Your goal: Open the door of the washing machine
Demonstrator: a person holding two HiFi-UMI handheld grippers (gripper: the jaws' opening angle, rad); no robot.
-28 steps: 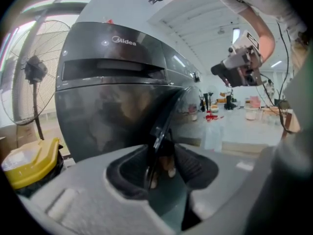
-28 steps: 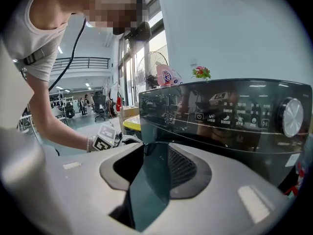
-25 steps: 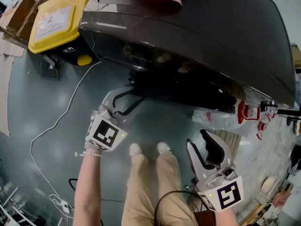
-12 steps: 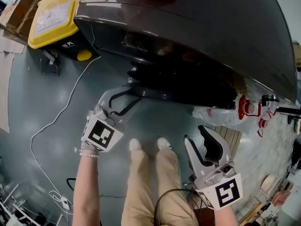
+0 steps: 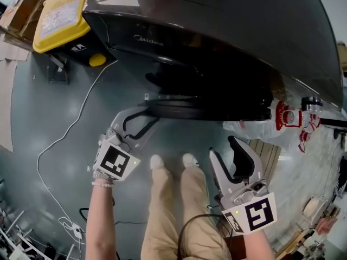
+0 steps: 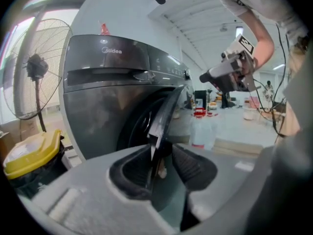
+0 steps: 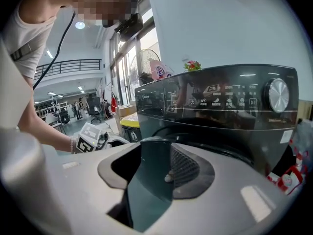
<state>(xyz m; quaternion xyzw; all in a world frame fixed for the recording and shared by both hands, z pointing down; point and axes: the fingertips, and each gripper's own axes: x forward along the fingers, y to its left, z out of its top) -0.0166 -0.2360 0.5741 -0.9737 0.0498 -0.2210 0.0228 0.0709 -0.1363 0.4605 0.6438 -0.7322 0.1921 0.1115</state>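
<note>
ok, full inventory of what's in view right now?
washing machine: 1, dark grey, top of head view
door: 1, dark, ajar at the machine's front
bin: 1, yellow lid, left of the machine
cable: 1, white, across the floor at left
bottles: several, red-topped, floor right of the machine
fan: 1, dark, left of the machine
legs: 2, beige trousers, bottom centre
left tongs: grey, just been closing, door edge between the jaws
right tongs: grey, just been opening, nothing between

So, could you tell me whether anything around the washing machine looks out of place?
Nothing looks damaged or spilled. The door is ajar, which fits the task. Only a loose white cable trails across the floor by the machine, and a plastic bag lies beside it.
</note>
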